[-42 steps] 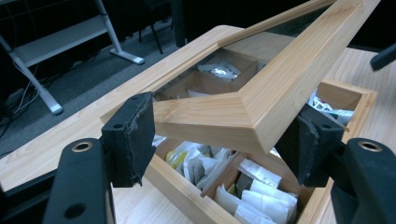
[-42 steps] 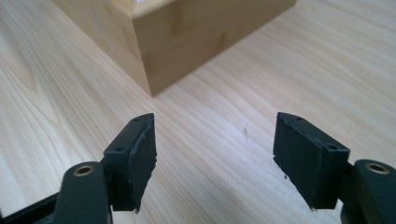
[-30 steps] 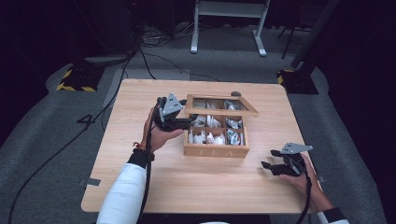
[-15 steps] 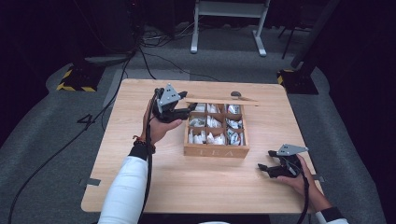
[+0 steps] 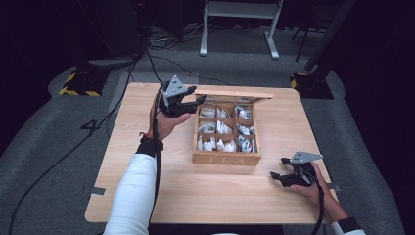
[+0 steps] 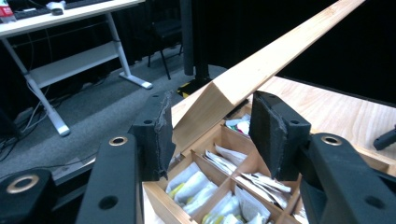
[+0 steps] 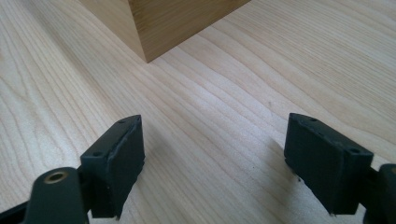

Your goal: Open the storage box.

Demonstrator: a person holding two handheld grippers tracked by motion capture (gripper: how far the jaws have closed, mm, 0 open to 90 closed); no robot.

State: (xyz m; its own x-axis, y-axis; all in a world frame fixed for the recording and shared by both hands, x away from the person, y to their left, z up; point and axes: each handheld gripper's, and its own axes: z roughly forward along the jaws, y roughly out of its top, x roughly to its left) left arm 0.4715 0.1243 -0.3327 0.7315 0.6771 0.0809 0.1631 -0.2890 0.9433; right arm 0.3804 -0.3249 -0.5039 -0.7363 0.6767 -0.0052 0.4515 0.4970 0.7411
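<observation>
A wooden tea box (image 5: 226,157) stands mid-table, its compartments holding several white tea bags (image 5: 220,128). Its lid (image 5: 240,93) is raised on the far side and shows edge-on. My left gripper (image 5: 198,100) is at the lid's left corner. In the left gripper view the jaws (image 6: 212,116) straddle the lid's (image 6: 261,65) end; they have just been closing on it, and the left pad (image 6: 161,135) touches the wood. Tea bags (image 6: 219,196) lie below. My right gripper (image 5: 275,177) rests open on the table at the front right. In its own view the open jaws (image 7: 215,154) point toward the box corner (image 7: 163,23).
The light wooden table (image 5: 205,196) has bare surface in front of and beside the box. A white desk frame (image 5: 240,24) stands on the grey floor behind. Cables (image 5: 122,88) trail off the left side. Yellow-black stand bases (image 5: 78,83) sit at the far corners.
My left gripper has risen and swung toward the back with the lid, which went from partly lifted to nearly edge-on. The right gripper has stayed where it was.
</observation>
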